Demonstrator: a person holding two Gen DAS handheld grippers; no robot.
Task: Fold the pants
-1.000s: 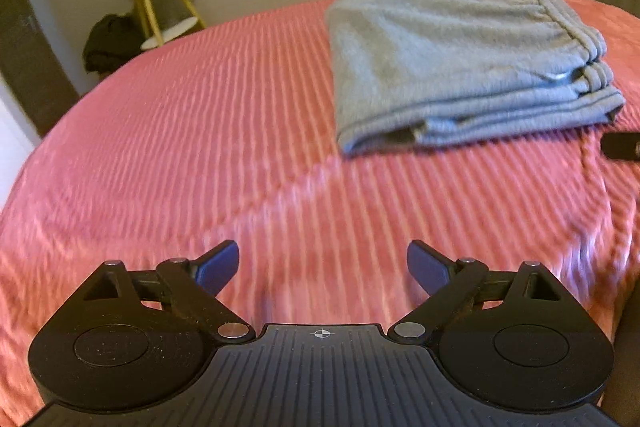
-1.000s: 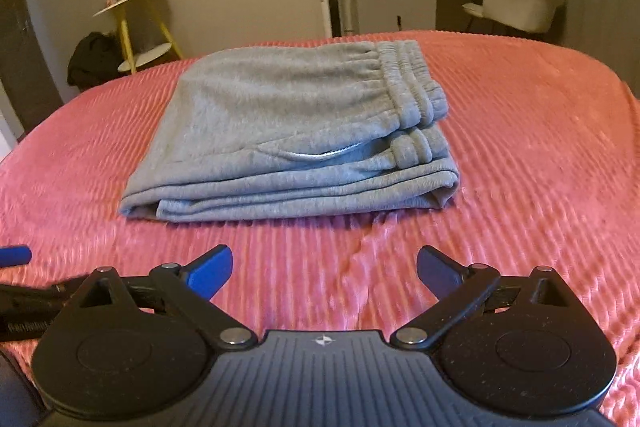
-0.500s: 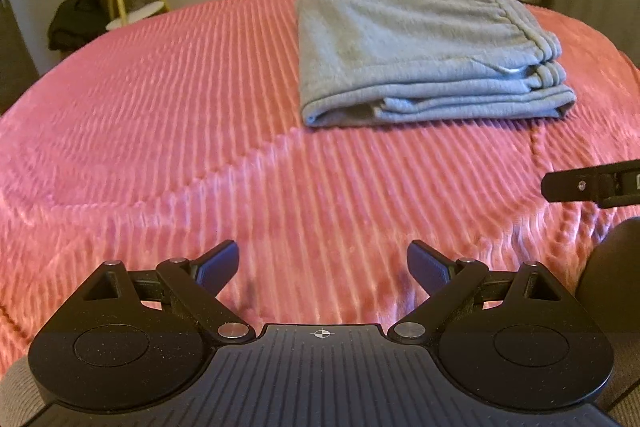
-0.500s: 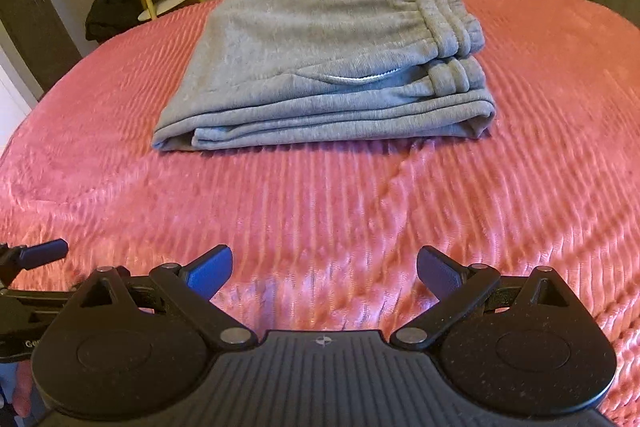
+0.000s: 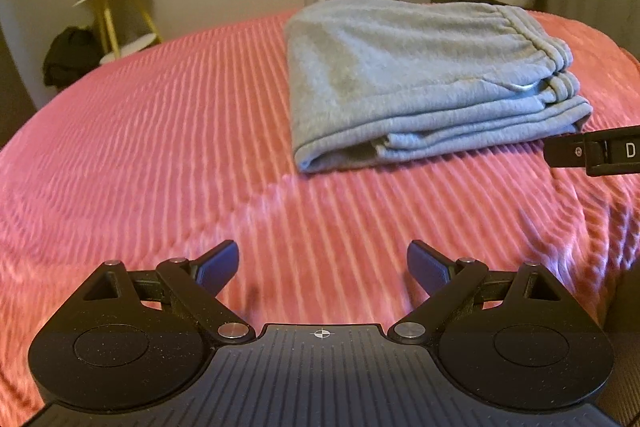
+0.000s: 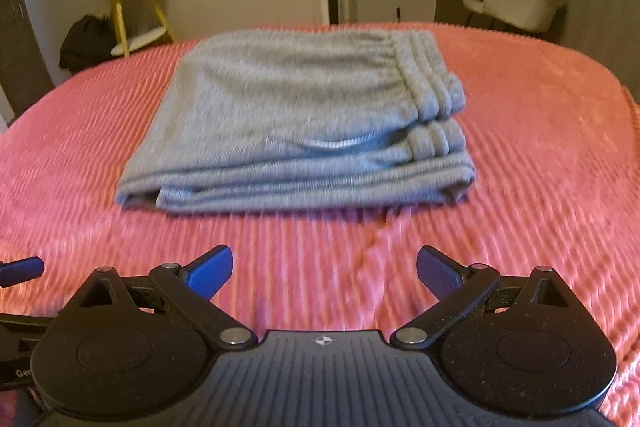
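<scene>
The gray pants [image 6: 296, 123] lay on the pink bed [image 6: 540, 163], folded into a flat stack. The stretchy waist end sat on the right side of the stack. The rounded fold sat on the left. The edges of the layers faced the near side, toward both cameras. In the right wrist view the stack sat in the middle of the bed. In the left wrist view the pants [image 5: 416, 75] sat to the right and farther away.

The left hand-held gripper [image 5: 322, 269] was spread wide and held nothing. The right hand-held gripper [image 6: 324, 267] was spread wide too, with nothing in it. Both were on the near side, apart from the pants, with bare bed between.

The folding looked done. The biggest danger now was bumping the stack. If a finger pushed into the near edges, the layers could slide and the fold could come undone. The bed cover was soft and had a wrinkle just in front of the stack. A drag on the cover could pull the pants along with it. The pants were soft and floppy, so one small tug on the top layer could open them up.
</scene>
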